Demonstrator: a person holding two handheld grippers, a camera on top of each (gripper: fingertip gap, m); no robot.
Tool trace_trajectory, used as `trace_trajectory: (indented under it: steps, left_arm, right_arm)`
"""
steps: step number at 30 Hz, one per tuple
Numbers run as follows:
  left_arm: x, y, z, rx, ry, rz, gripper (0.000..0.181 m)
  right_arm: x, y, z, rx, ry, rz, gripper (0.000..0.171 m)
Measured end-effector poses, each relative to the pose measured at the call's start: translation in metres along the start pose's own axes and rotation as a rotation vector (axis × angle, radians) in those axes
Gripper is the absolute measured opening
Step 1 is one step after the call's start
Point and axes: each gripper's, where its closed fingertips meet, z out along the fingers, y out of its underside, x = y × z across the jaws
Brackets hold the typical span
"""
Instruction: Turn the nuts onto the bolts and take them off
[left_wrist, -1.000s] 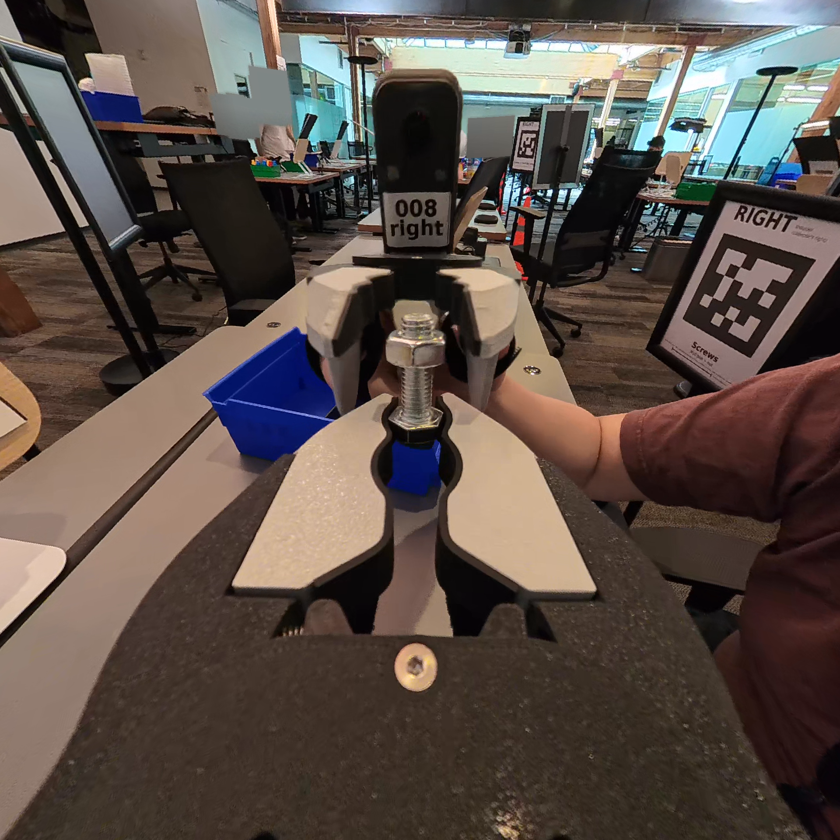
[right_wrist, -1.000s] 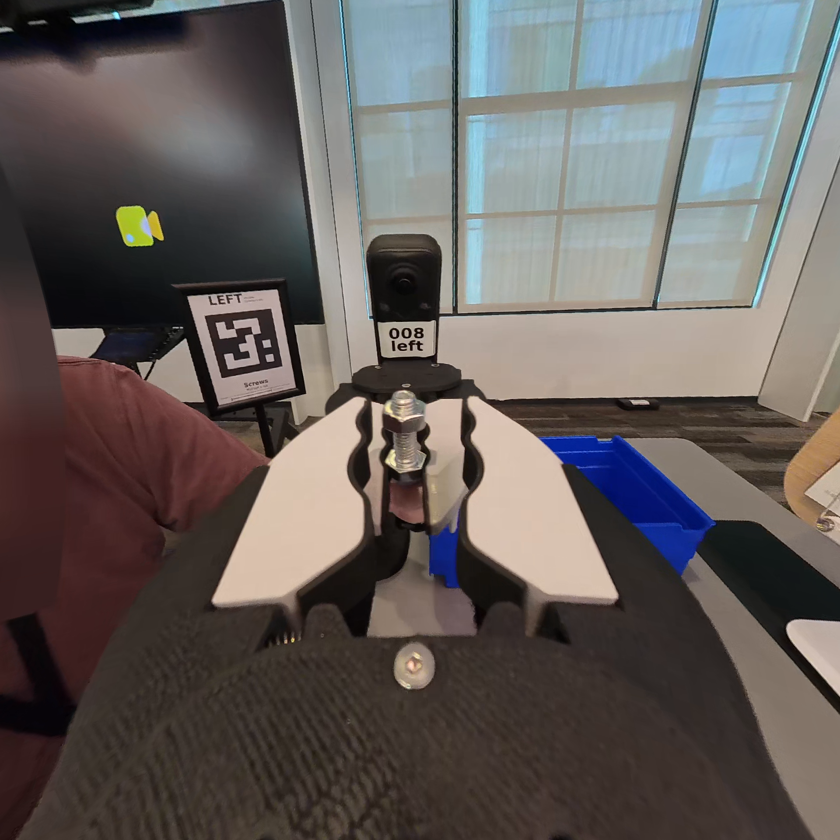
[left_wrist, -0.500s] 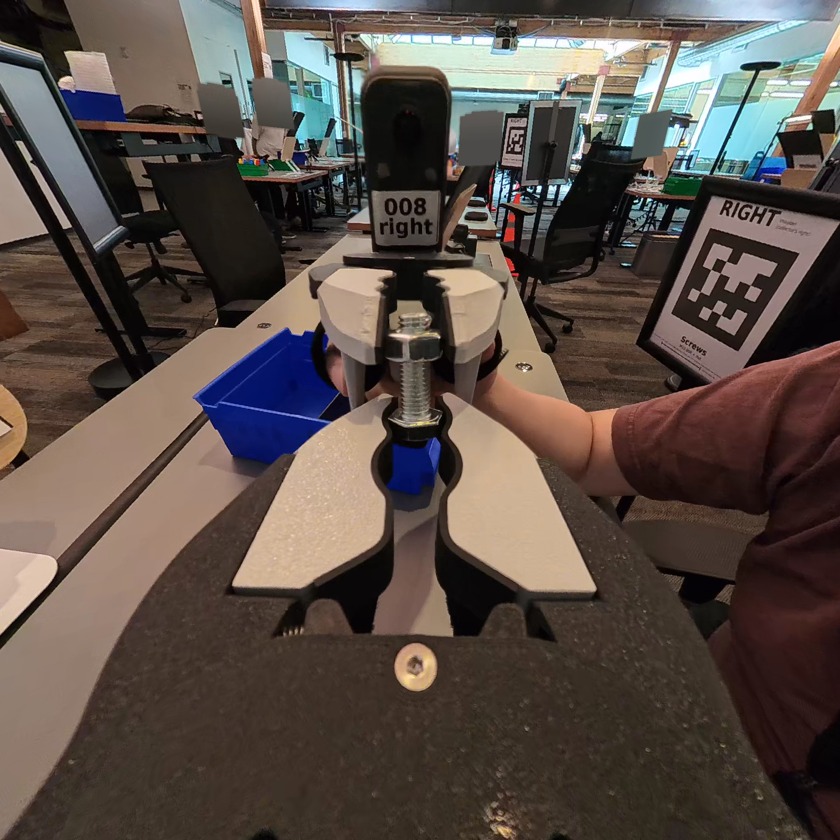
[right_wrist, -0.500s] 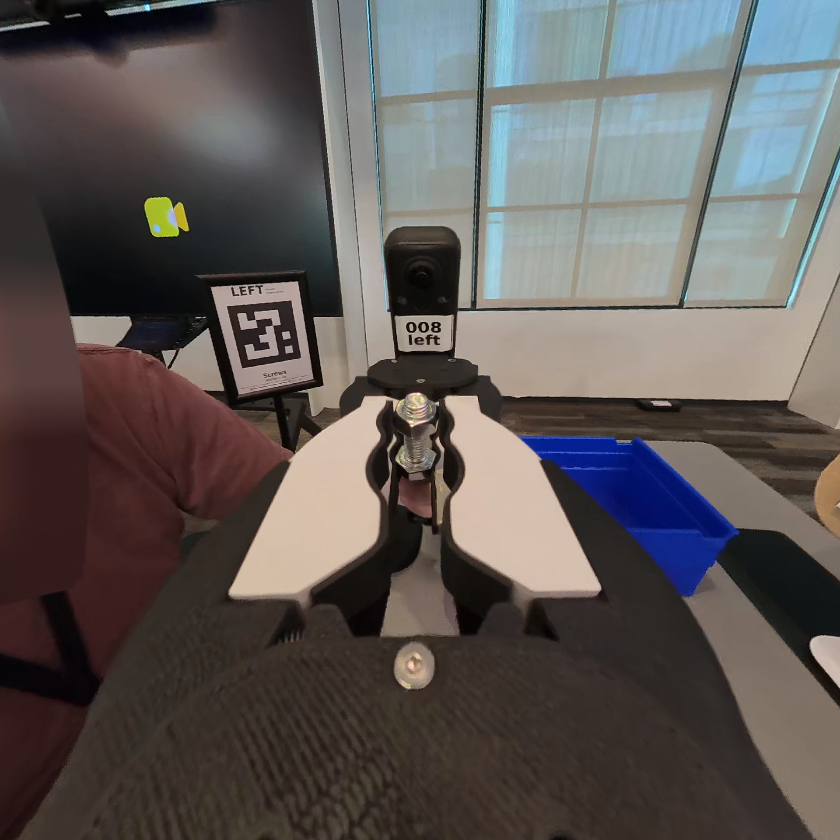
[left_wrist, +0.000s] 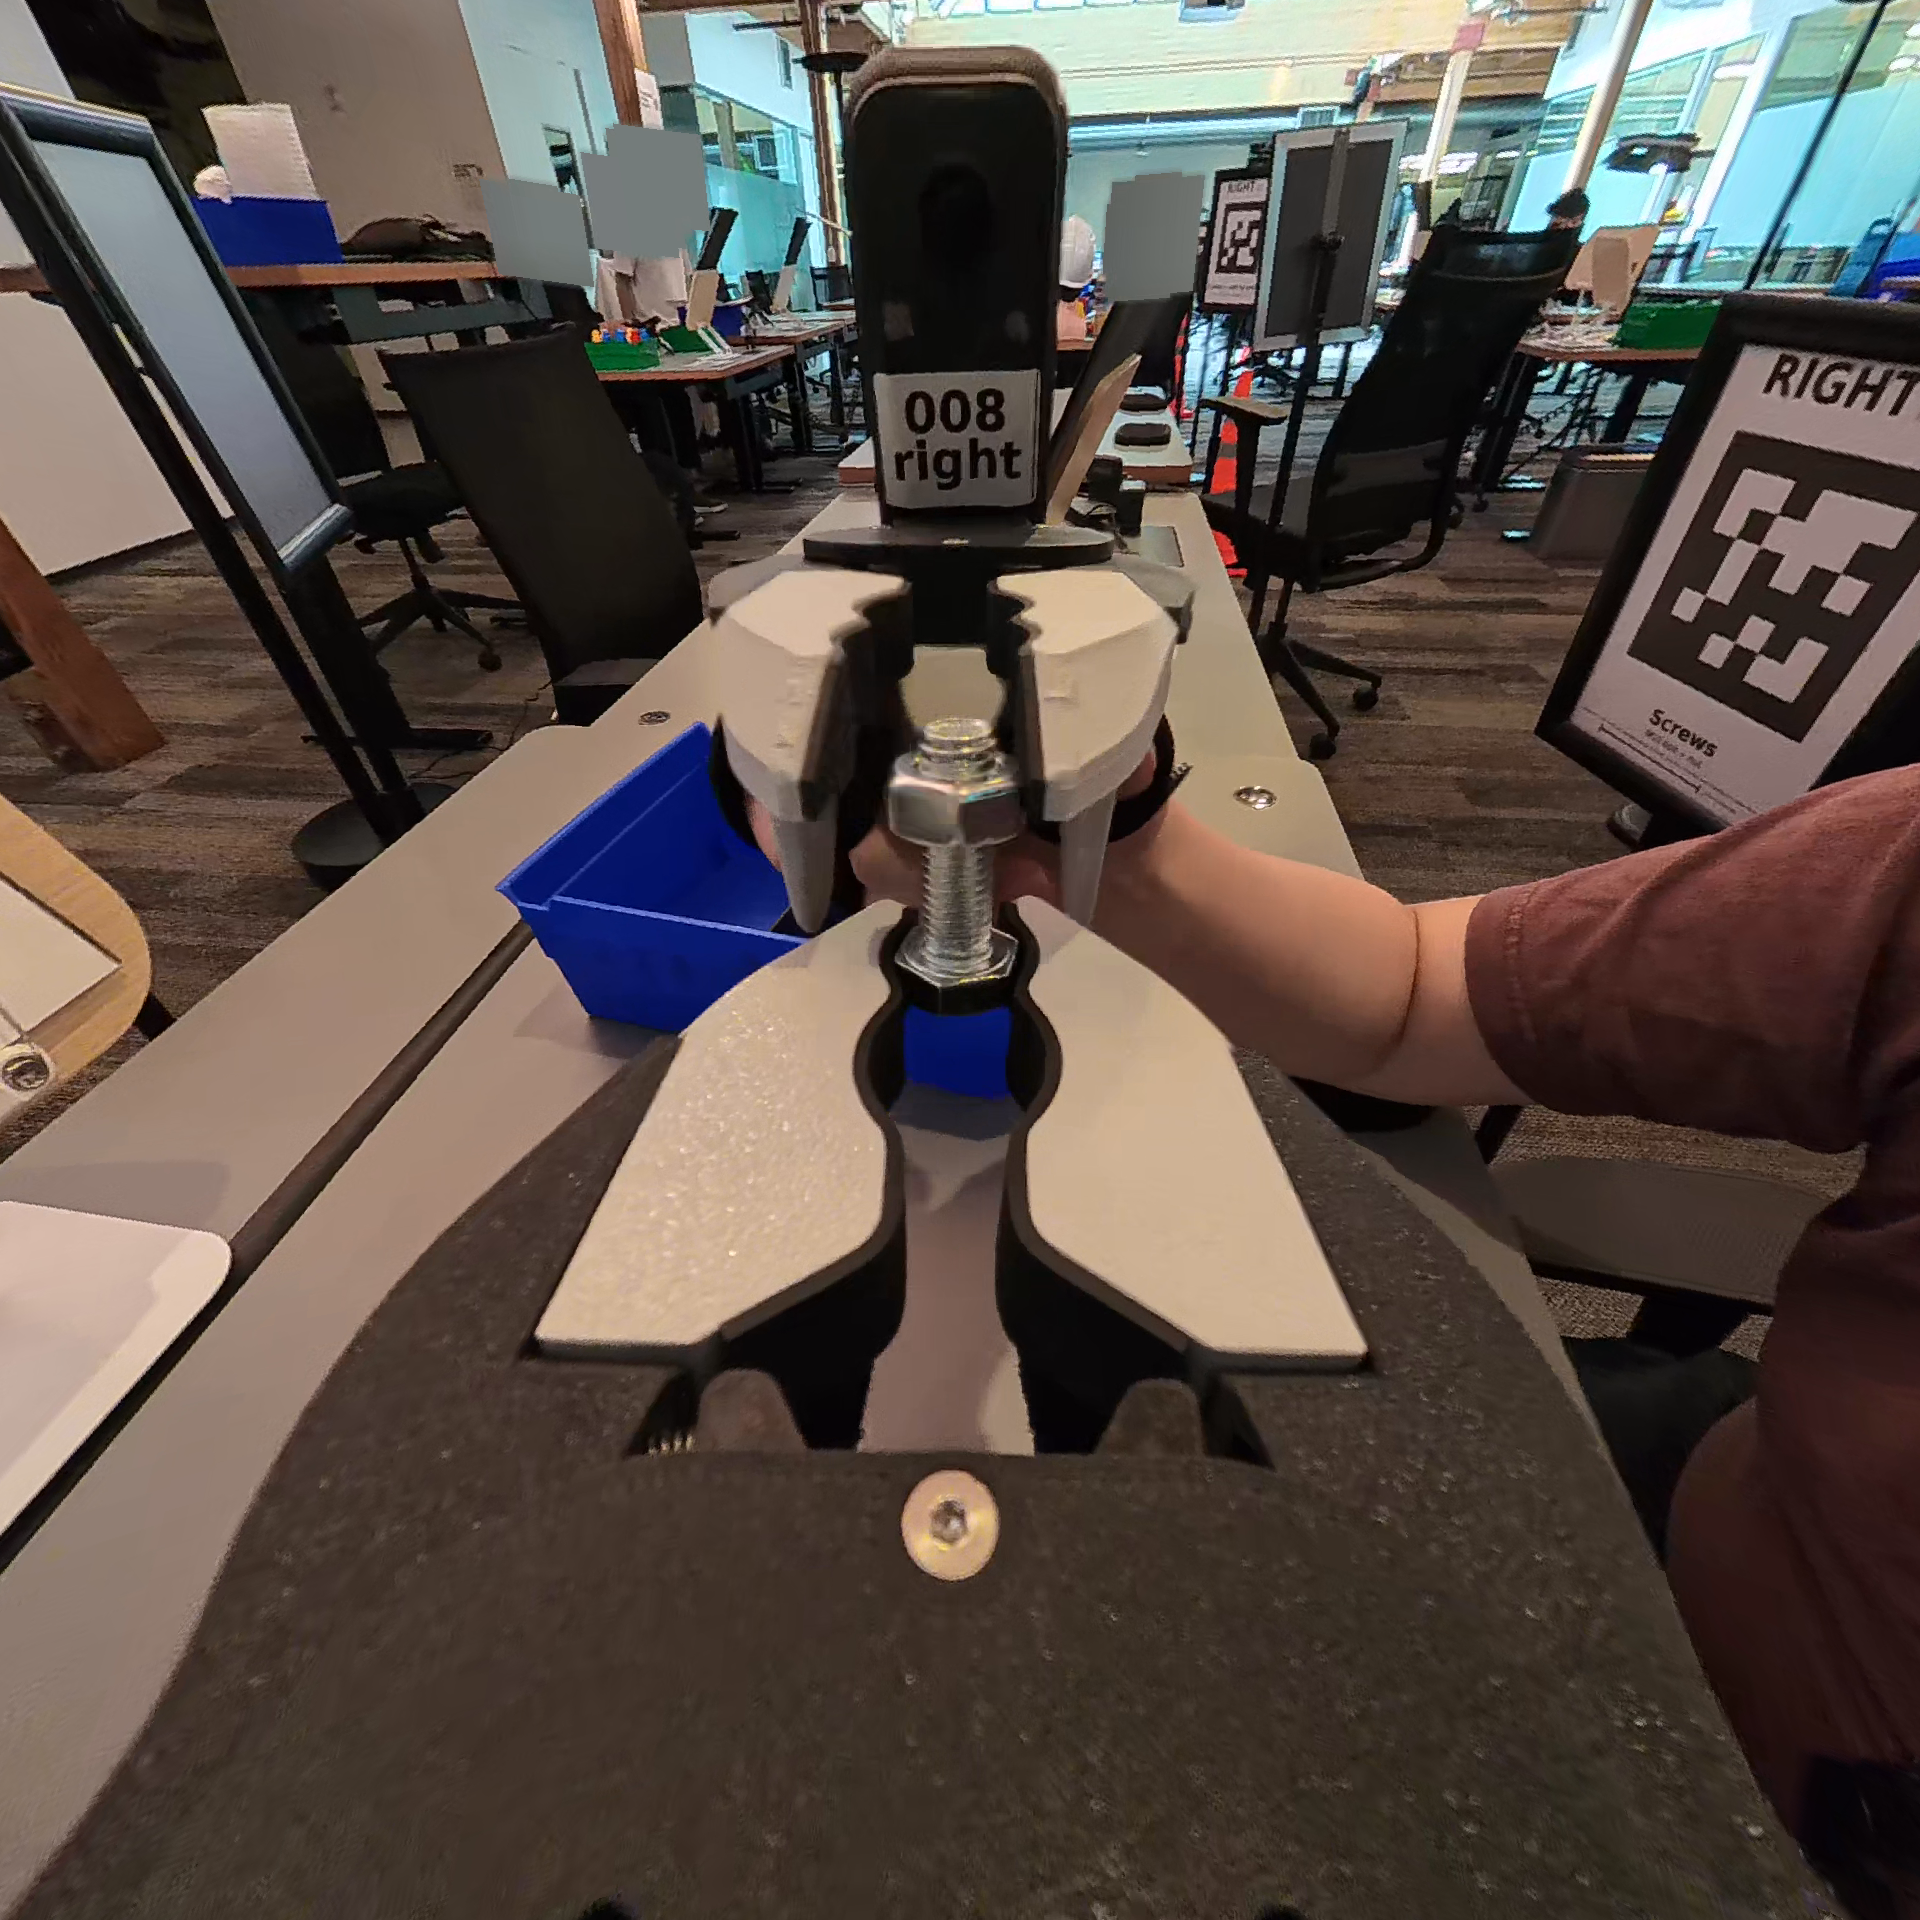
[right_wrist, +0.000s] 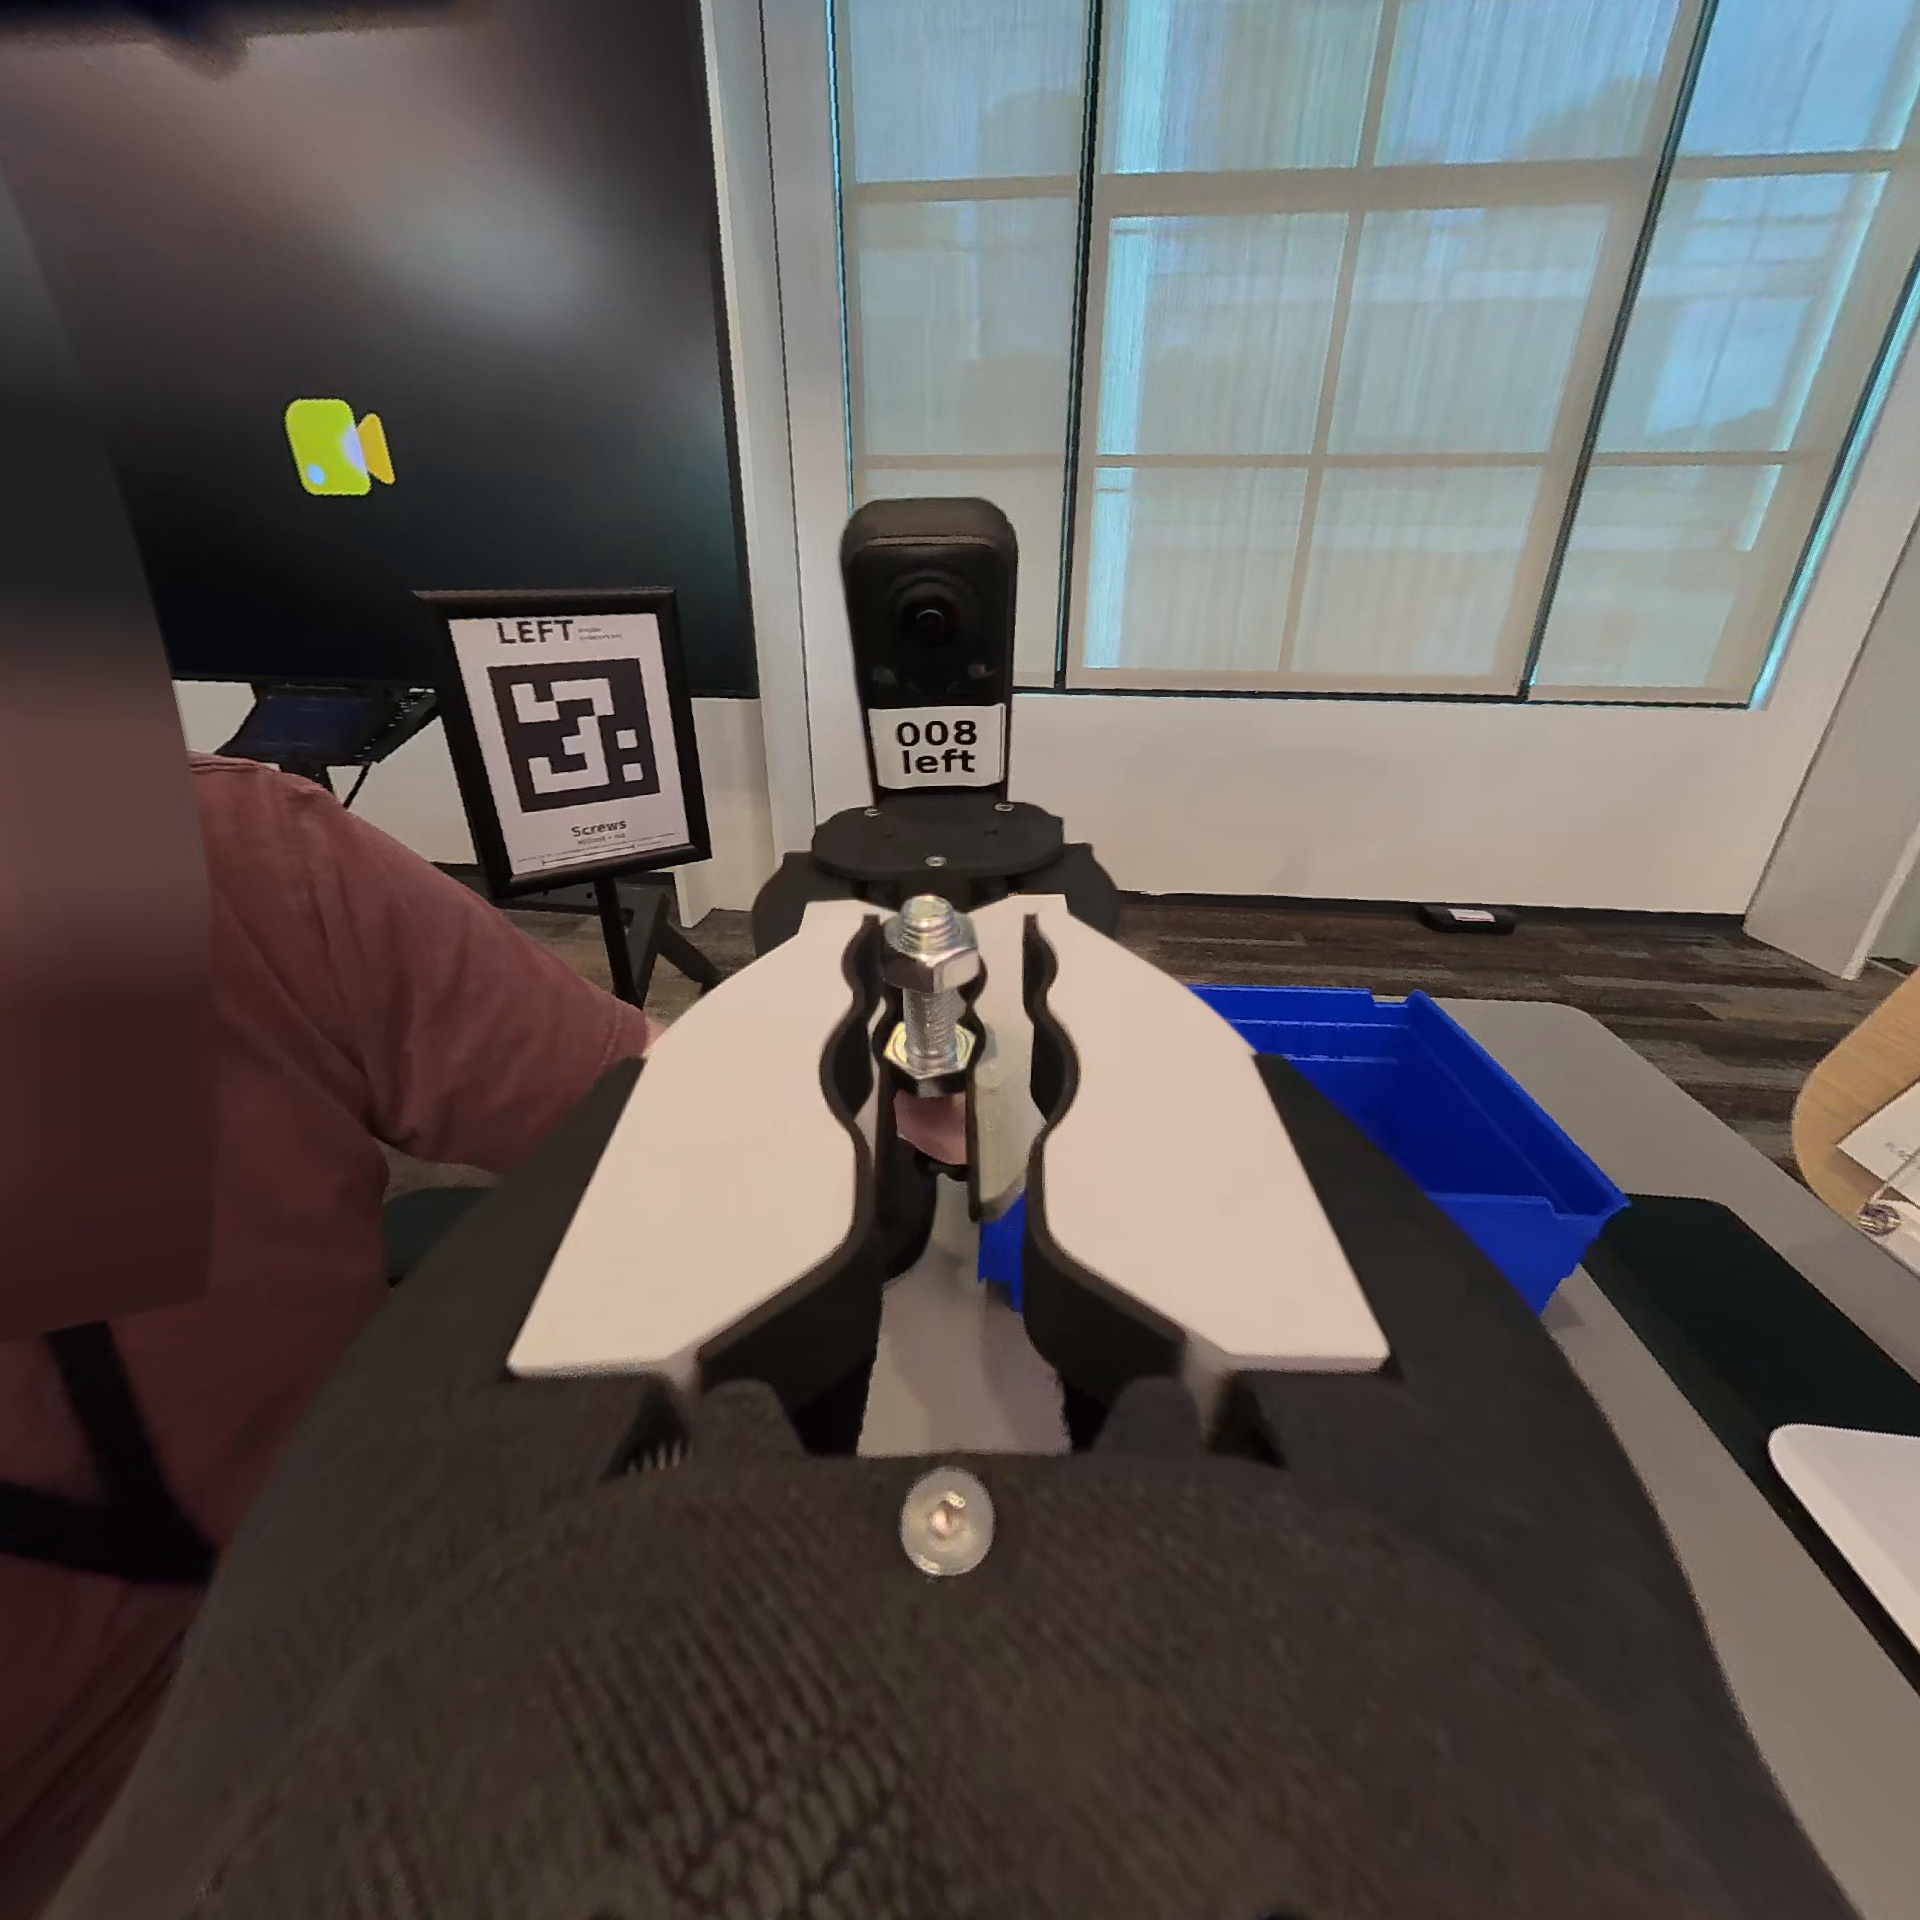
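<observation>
the left gripper (left_wrist: 954, 935) clenches the head of the upright bolt (left_wrist: 951, 883); the right gripper (right_wrist: 930, 961) closes around its nut (right_wrist: 928, 961) near the top. a blue bin (left_wrist: 644, 914) sits just beside, on the grey table's (left_wrist: 343, 1039) edge.

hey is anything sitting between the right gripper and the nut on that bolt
Nothing visible does. The right gripper has its fingers on either side of the nut near the bolt tip, while the left gripper clamps the bolt's head.
</observation>
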Motion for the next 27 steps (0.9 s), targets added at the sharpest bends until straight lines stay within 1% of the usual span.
trace_trajectory:
  steps: [2, 4, 6, 9, 12, 15, 18, 20, 24, 27]
  left_arm:
    - [0.005, -0.003, -0.001, 0.017, 0.045, -0.024, 0.014]
    - [0.010, -0.007, -0.002, 0.049, 0.089, -0.045, 0.015]
    - [0.012, -0.010, -0.004, 0.057, 0.106, -0.056, 0.014]
    - [0.009, -0.007, -0.003, 0.043, 0.075, -0.035, 0.014]
    - [0.011, -0.007, -0.001, 0.048, 0.089, -0.046, 0.014]
    - [0.012, -0.007, -0.001, 0.048, 0.096, -0.042, 0.014]
    - [0.010, -0.008, -0.003, 0.052, 0.091, -0.045, 0.014]
    - [0.009, -0.007, -0.003, 0.050, 0.089, -0.046, 0.015]
    - [0.011, -0.005, -0.001, 0.039, 0.100, -0.043, 0.015]
    - [0.015, -0.006, -0.001, 0.042, 0.116, -0.037, 0.015]
  right_arm:
    - [-0.003, -0.002, -0.004, 0.006, -0.030, 0.002, 0.027]
    - [-0.004, -0.005, -0.008, 0.020, -0.050, 0.005, 0.022]
    - [-0.004, -0.007, -0.011, 0.034, -0.059, 0.017, 0.023]
    - [-0.011, -0.010, -0.006, 0.053, -0.088, 0.031, 0.027]
    - [-0.007, -0.002, 0.000, 0.009, -0.048, 0.017, 0.030]
    - [-0.002, -0.002, -0.005, 0.018, -0.048, 0.034, 0.035]
    - [0.003, -0.004, -0.009, 0.045, -0.051, 0.073, 0.034]
    - [-0.002, -0.004, -0.006, 0.050, -0.075, 0.064, 0.034]
    - [-0.006, 0.001, 0.001, 0.018, -0.059, 0.020, 0.035]
    - [-0.002, 0.002, -0.005, 0.015, -0.064, 0.023, 0.039]
